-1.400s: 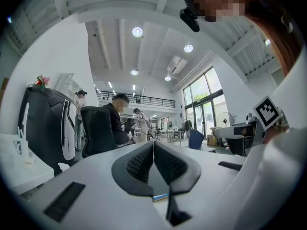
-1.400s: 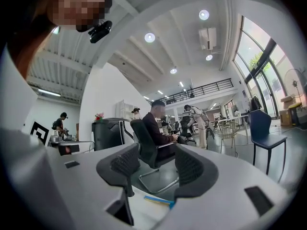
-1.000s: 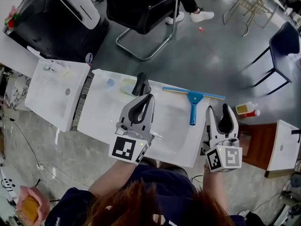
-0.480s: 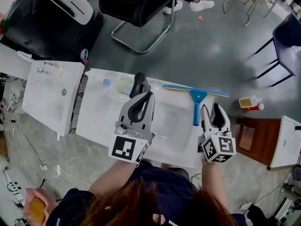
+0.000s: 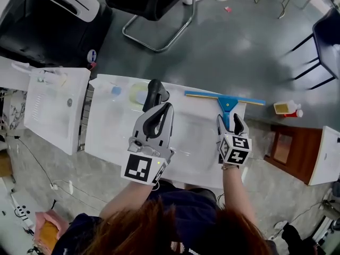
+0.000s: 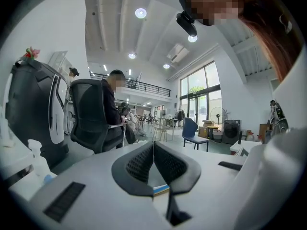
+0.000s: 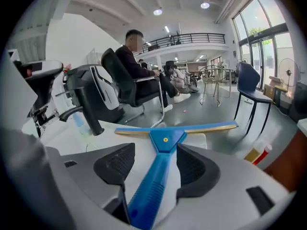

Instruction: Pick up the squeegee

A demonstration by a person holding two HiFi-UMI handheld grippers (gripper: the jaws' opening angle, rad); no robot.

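Observation:
The blue squeegee (image 5: pixel 226 103) lies on the white countertop (image 5: pixel 114 134) at its far right, blade along the back edge, handle toward me. My right gripper (image 5: pixel 230 118) is tilted down over the handle. In the right gripper view the handle (image 7: pixel 154 186) runs between the jaws of that gripper (image 7: pixel 156 163). The jaws are opening and the pads stand off the handle on both sides. My left gripper (image 5: pixel 168 107) hovers level over the middle of the counter. In the left gripper view its fingertips (image 6: pixel 153 145) meet with nothing between them.
A black faucet (image 5: pixel 154 91) stands just beyond the left gripper, with a pale dish (image 5: pixel 139 95) beside it. A second white basin (image 5: pixel 53 108) sits to the left. A yellow bottle (image 5: pixel 284 108) and a brown stand (image 5: pixel 289 153) are to the right. A black chair (image 5: pixel 154 9) stands beyond the counter.
My right gripper has dropped and tipped forward from the counter's front edge to straddle the squeegee handle. The left gripper has sunk slightly and stays shut.

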